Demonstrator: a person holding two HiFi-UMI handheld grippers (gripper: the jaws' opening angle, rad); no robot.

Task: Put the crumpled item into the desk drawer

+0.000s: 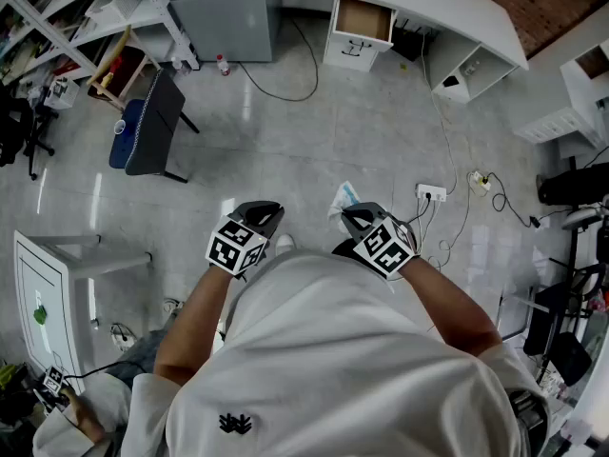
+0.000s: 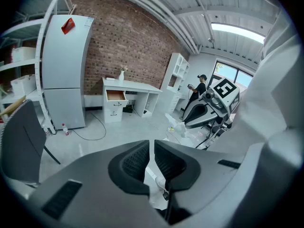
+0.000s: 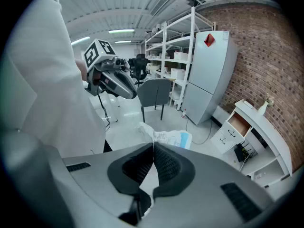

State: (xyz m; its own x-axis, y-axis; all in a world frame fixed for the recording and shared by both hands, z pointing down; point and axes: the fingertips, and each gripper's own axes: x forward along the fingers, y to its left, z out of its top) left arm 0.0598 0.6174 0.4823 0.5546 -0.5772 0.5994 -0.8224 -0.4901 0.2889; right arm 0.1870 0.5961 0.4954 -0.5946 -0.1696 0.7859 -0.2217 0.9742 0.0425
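The crumpled item is a white and blue wad of wrapper, pinched at the tip of my right gripper, which is shut on it at waist height. In the right gripper view the wad sticks out past the closed jaws of that gripper. My left gripper hangs beside it with its jaws together and nothing between them. Across the floor, the white desk has one drawer pulled open, also seen in the gripper views.
A grey chair stands at the left and a tall grey cabinet next to the desk. A power strip and cables lie on the floor at the right. A small bottle stands by the cabinet.
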